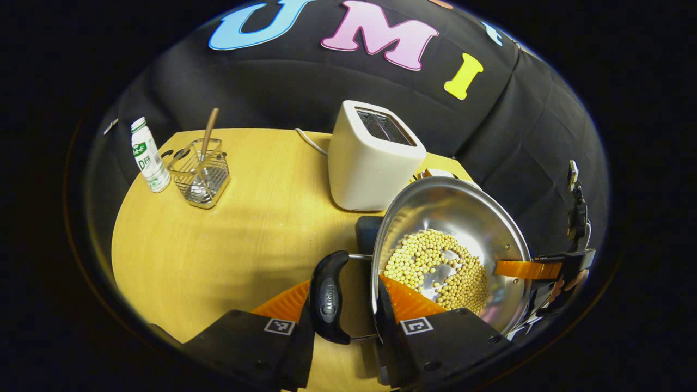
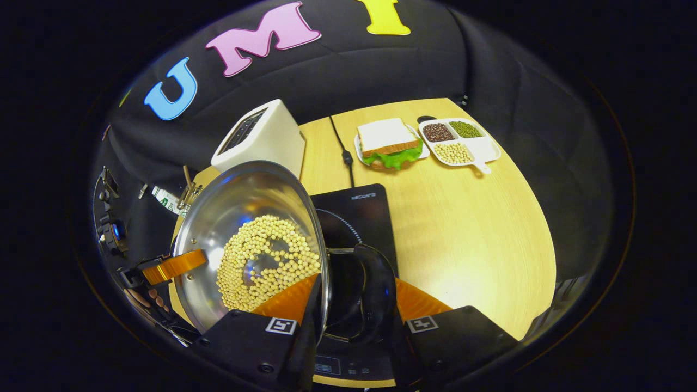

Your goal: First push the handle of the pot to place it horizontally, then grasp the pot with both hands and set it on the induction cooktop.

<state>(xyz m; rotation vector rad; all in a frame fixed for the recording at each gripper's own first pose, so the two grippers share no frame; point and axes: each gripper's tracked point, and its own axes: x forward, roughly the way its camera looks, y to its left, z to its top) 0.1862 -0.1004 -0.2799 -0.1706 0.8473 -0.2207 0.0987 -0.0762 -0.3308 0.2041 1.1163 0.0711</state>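
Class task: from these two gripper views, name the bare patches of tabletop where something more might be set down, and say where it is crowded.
Free: the wood between the wire utensil basket and the toaster, and the stretch in front of the sandwich plate and divided tray, right of the induction cooktop. Crowded: around the cooktop, where both grippers hold the pot.

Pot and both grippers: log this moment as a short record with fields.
pot: steel pot, held between both grippers, tilted
contents: pale beans heaped in the bottom
left gripper: fingers astride the pot's rim beside a black handle, one finger inside the pot
right gripper: same hold at the opposite black handle
induction cooktop: on the table, under the pot's right side
toaster: behind the pot
task state: pot not yet seen resting flat on the cooktop
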